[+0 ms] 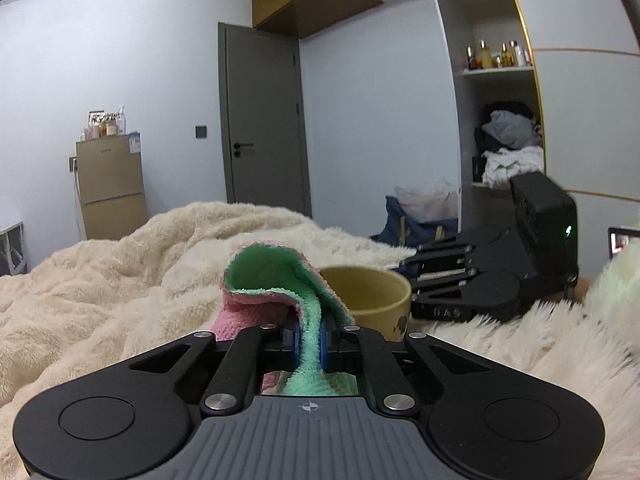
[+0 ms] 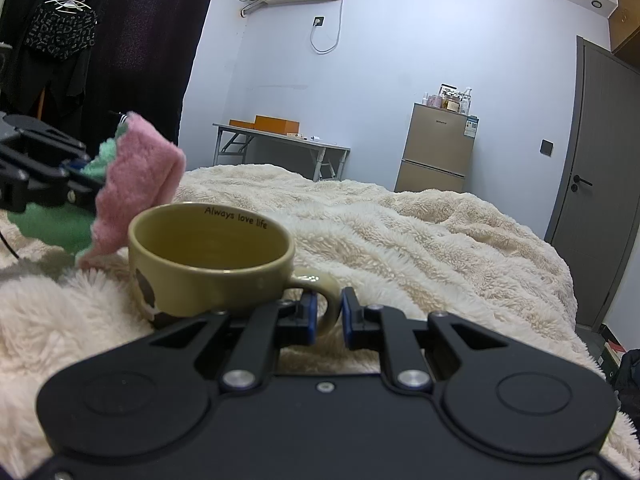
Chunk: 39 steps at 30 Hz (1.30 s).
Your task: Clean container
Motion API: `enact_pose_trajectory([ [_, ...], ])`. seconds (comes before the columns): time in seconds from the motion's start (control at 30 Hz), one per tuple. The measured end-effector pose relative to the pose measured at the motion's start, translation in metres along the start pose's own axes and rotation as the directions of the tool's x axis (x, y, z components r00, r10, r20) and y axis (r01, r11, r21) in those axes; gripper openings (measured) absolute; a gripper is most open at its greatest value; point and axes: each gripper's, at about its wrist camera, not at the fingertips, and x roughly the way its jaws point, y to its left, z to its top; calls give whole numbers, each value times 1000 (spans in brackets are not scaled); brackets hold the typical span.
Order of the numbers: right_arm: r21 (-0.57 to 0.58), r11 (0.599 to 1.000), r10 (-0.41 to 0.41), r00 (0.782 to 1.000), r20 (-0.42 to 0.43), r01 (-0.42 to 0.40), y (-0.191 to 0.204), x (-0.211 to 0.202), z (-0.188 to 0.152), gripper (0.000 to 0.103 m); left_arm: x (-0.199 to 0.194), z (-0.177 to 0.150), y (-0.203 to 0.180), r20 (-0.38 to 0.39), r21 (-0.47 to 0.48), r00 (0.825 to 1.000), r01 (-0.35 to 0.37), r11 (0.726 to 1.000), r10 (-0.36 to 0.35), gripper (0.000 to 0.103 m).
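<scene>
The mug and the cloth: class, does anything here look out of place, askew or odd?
Nothing is spilled or broken. The odd part is the setting: the mug stands upright on a fluffy blanket over a bed, a soft base. The right tongs grip its handle; the left tongs pinch the cloth.

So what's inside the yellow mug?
The yellow mug looks empty: bare inner wall with "Always love life" printed below the rim. Its bottom is hidden by the near wall. The cloth is outside it.
</scene>
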Motion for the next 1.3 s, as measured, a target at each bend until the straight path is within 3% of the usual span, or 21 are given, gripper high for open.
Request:
enact_pose_trajectory([
  [0.2,2,1000,1,1000,-2,-1,0,0,0,13,17,-19,4,-91,-4,996,6,1000,-6,6],
  [0.37,1,1000,2,1000,-2,-2,-1,0,0,13,18,-21,5,-105,-5,994,17,1000,-17,6],
  [0.63,9,1000,6,1000,-1,-6,-3,-1,-1,13,14,-14,4,-87,-11,996,9,1000,-10,6],
  [0.83,10,1000,6,1000,-2,-6,-2,0,0,13,-8,6,-6,0,9,1000,1,1000,-1,6],
  [1.0,12,1000,6,1000,-4,-6,-2,1,0,13,-6,8,-8,-4,20,1000,0,1000,0,6],
  [1.3,12,1000,4,1000,-5,-4,-3,1,0,13,16,-9,-4,-112,30,993,-18,999,21,6],
])
